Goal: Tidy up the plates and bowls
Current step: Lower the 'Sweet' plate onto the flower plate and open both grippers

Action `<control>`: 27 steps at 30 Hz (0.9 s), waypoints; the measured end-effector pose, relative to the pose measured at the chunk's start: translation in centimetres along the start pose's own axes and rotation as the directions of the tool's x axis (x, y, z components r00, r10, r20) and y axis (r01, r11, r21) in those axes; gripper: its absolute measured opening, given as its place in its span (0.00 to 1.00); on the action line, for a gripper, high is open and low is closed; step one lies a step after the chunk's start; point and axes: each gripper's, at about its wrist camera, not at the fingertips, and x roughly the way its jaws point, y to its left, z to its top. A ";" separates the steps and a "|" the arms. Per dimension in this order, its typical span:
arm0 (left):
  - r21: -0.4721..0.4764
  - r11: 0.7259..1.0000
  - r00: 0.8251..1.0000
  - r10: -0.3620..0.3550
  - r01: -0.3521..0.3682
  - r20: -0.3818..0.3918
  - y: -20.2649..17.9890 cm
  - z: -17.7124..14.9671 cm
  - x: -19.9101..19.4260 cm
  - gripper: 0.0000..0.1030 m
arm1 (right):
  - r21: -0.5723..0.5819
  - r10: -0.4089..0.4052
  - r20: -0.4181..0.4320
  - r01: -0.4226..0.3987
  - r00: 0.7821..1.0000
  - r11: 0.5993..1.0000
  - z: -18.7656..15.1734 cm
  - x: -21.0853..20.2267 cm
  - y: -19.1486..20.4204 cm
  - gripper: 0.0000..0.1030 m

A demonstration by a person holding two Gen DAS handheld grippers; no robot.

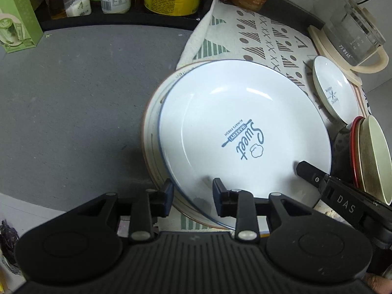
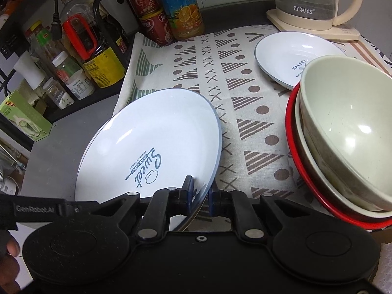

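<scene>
From the left wrist camera we see the left gripper [image 1: 193, 194] with its two blue-padded fingers standing apart on either side of the near rim of the large white plate with a thin blue edge and a blue "Sweet" bakery print [image 1: 245, 137]; the pads do not press on it, so the jaws are released around the rim. That plate lies on top of a second, cream-coloured plate with a brown rim [image 1: 153, 132], offset to the right of it, and both sit half on the grey countertop [image 1: 73, 103] and half on the patterned cloth mat [image 1: 264, 39]. The right gripper [image 1: 306, 169] reaches in from the right onto the plate's edge. Farther right we see a small white saucer with a blue rim [image 1: 335, 90] and stacked bowls at the frame's border. From the right wrist camera, the right gripper [image 2: 200, 197] is clenched on the rim of the same white plate [image 2: 152, 142], which is tilted, its far edge toward the mat [image 2: 235, 93]. Beside it on the right a pale cream bowl [image 2: 348, 127] is nested in a red-rimmed bowl [image 2: 308, 178], with the small saucer [image 2: 289, 56] behind them and a glass kettle on a cream base [image 2: 316, 2] at the back.
</scene>
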 end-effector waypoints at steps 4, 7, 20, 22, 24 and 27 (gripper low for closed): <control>-0.011 1.000 1.000 0.005 -0.004 0.021 0.5 0.2 -0.6 0.33 | -0.003 0.001 -0.001 -0.001 1.000 1.000 0.1 0.1 0.0 0.11; -0.018 0.999 0.998 0.028 -0.027 0.055 0.8 0.4 -1.1 0.37 | -0.001 -0.003 -0.014 0.003 1.000 1.000 0.1 0.4 -0.1 0.12; -0.077 0.996 0.997 0.048 -0.044 0.056 2.9 0.7 1.0 0.33 | -0.023 -0.020 -0.062 0.019 0.998 1.000 0.2 2.1 0.1 0.17; -0.075 0.996 0.997 0.053 -0.048 0.061 3.0 0.8 1.1 0.31 | -0.023 -0.017 -0.071 0.015 0.997 1.000 0.1 2.4 0.2 0.17; -0.080 0.995 0.996 0.059 -0.054 0.061 3.2 1.0 1.3 0.31 | -0.028 -0.019 -0.071 0.017 0.997 0.999 0.1 2.6 0.3 0.18; -0.081 0.995 0.997 0.057 -0.053 0.057 3.5 1.4 1.4 0.31 | -0.018 -0.017 -0.078 0.015 0.997 1.000 0.3 2.7 0.3 0.19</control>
